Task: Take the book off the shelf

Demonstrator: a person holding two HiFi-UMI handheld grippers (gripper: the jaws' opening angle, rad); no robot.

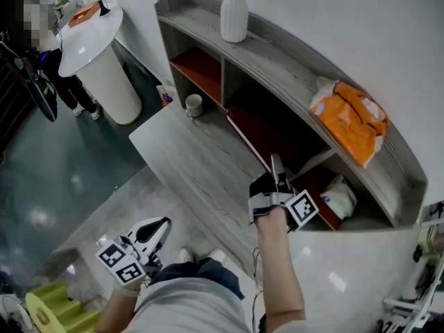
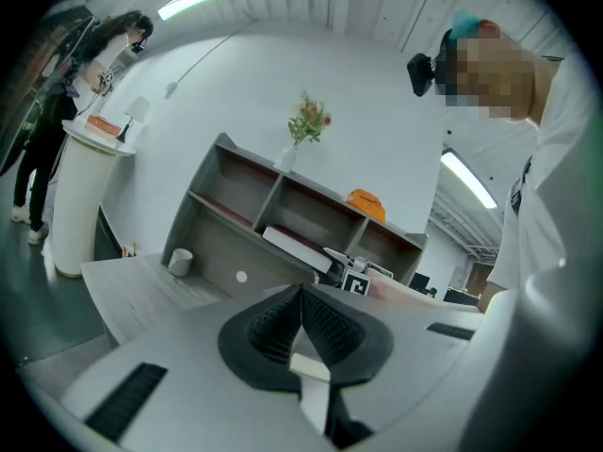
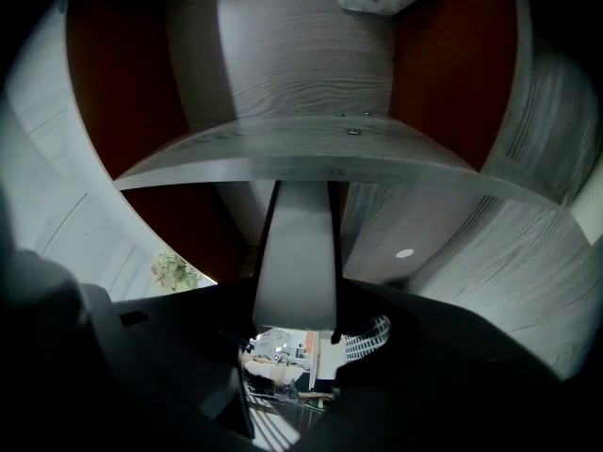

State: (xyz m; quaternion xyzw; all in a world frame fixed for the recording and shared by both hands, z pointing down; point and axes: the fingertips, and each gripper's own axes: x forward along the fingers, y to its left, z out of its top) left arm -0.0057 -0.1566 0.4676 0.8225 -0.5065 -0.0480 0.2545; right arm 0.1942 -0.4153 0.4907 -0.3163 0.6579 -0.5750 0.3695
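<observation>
Right gripper (image 1: 277, 174) is at the middle compartment of the shelf (image 1: 277, 61), jaws clamped on the near end of the book (image 1: 248, 139). The book lies in that compartment with its gripped end at the front edge. Left gripper (image 1: 154, 233) hangs low by the person's leg, well apart from the shelf, jaws together on nothing. White vase (image 1: 234, 18) and orange bag (image 1: 350, 120) sit on the top board, and a cup (image 1: 194, 105) stands on the grey ledge in front.
</observation>
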